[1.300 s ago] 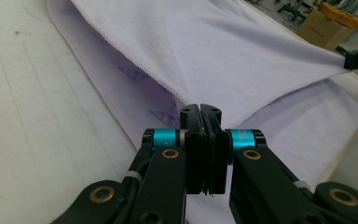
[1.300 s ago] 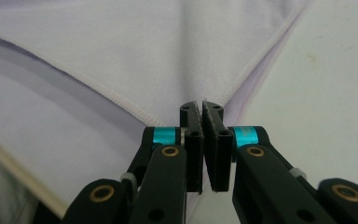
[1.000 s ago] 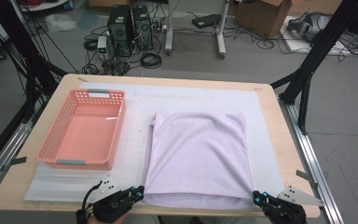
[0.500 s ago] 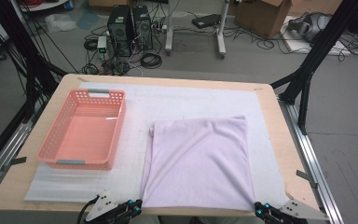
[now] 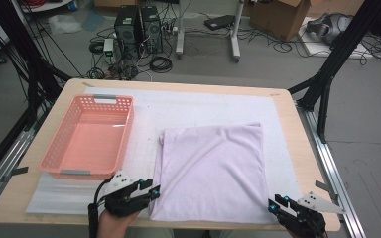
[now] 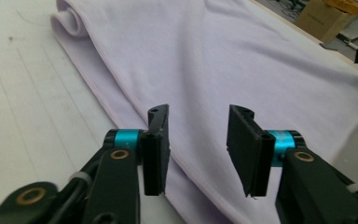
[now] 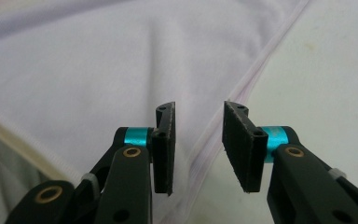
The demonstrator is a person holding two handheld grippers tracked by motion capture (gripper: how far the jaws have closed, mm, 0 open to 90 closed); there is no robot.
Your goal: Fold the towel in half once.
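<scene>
- Table (image 5: pixel 297 129), wooden, with a white mat (image 5: pixel 188 106) spread over most of the top, stretching away ahead of both pairs of jaws.
- Pale lilac cloth (image 5: pixel 211 168), folded into a rough square, flat on the mat; near edge just ahead of both pairs of jaws, near corners beside them.
- Pink basket (image 5: pixel 59 148), well off to the left of the cloth, beyond the left jaws.
- Left gripper (image 5: pixel 155 190) at the cloth's near left corner; jaws just opened partway, standing apart above the hem (image 6: pixel 121 109), nothing pinched between the pads (image 6: pixel 157 140).
- Right gripper (image 5: pixel 276 204) at the near right corner; jaws likewise just opened to a middling gap, cloth edge (image 7: pixel 251 77) running beneath and past the gap, pads (image 7: pixel 165 144) free of the fabric.
</scene>
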